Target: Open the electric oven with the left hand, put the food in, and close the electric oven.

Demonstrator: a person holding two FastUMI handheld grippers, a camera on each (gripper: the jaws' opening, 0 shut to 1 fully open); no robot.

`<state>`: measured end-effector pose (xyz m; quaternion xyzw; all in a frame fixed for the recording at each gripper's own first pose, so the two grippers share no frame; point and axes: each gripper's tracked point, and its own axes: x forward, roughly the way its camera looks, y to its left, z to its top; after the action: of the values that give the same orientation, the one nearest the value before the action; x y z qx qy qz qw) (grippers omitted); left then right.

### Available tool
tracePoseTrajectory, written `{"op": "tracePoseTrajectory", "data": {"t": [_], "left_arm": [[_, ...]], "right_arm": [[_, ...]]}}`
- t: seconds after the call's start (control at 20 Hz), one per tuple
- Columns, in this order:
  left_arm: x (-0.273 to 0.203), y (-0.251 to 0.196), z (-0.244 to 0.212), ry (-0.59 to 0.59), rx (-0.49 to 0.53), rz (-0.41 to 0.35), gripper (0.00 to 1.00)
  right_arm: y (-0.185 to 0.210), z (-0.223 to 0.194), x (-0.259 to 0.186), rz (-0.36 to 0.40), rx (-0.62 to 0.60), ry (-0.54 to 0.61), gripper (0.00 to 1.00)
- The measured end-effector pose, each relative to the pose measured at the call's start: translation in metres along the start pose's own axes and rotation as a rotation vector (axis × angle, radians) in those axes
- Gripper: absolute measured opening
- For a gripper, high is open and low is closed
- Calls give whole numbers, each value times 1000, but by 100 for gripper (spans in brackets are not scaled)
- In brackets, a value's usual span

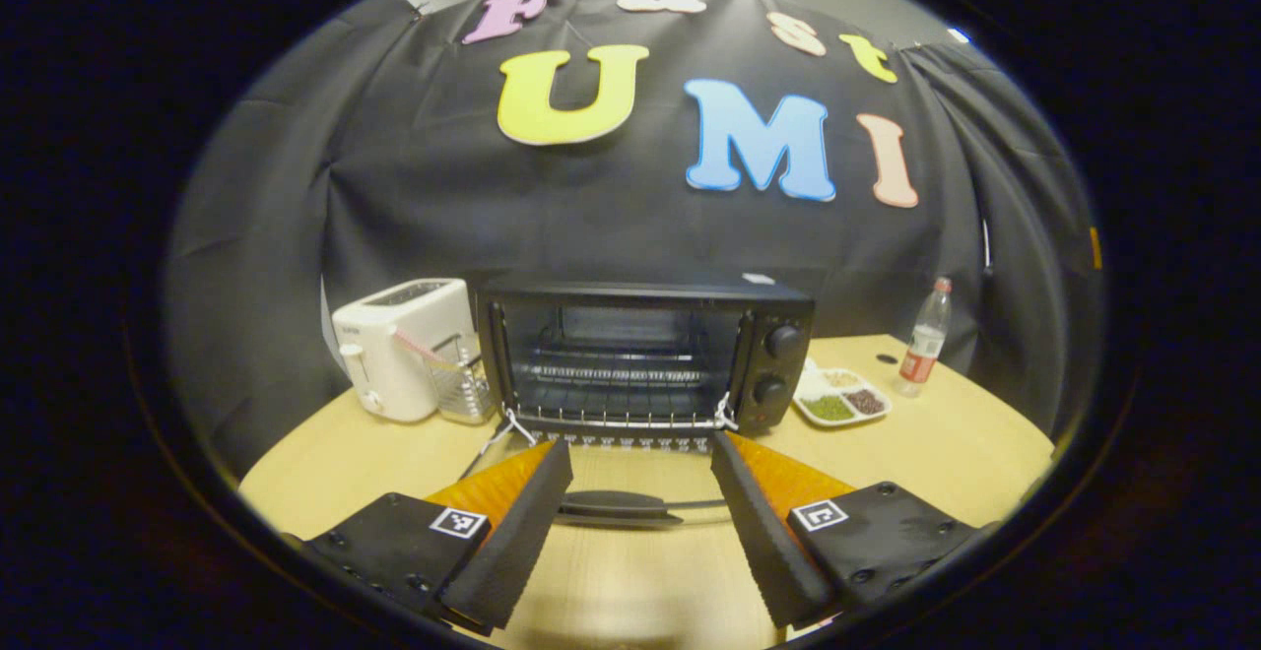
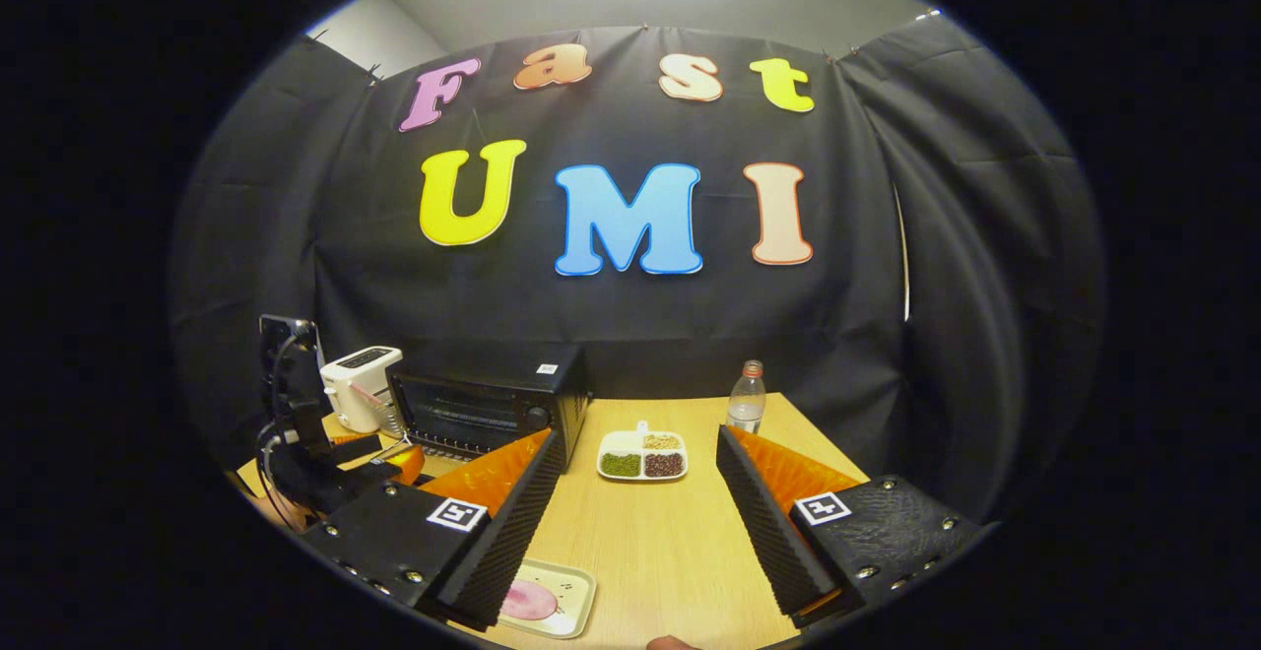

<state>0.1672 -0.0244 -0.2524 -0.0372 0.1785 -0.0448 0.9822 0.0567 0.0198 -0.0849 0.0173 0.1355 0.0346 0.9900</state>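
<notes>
The black electric oven (image 1: 645, 355) stands in the middle of the left gripper view with its glass door (image 1: 630, 478) folded down flat and its wire rack (image 1: 616, 374) bare. My left gripper (image 1: 640, 448) is open just in front of it, one finger on each side of the door's dark handle (image 1: 611, 507), touching nothing. In the right gripper view the oven (image 2: 488, 409) is off to the left with the left gripper (image 2: 305, 453) before it. My right gripper (image 2: 638, 441) is open and empty above the table. A pink round piece of food (image 2: 529, 599) lies on a small pale tray (image 2: 571, 581) under its left finger.
A white toaster (image 1: 404, 345) and a metal rack (image 1: 463, 384) stand left of the oven. Right of the oven are a white divided dish of beans (image 1: 842, 399) (image 2: 642, 455) and a plastic bottle (image 1: 924, 340) (image 2: 746, 399). The wooden table (image 2: 650, 542) ends at the black cloth.
</notes>
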Motion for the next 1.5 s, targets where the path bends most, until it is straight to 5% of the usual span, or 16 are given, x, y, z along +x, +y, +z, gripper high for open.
{"op": "tracePoseTrajectory", "data": {"t": [0.7, 1.15, 1.5], "left_arm": [[-131, 41, 96, -204, 42, 159, 100], [-172, 51, 114, -244, 40, 208, 100], [-186, 65, 106, -233, 49, 247, 100]], "right_arm": [[46, -116, 8, 325, 269, 478, 98], [61, -179, 6, 418, 423, 803, 98], [59, -234, 6, 397, 439, 1003, 97]]}}
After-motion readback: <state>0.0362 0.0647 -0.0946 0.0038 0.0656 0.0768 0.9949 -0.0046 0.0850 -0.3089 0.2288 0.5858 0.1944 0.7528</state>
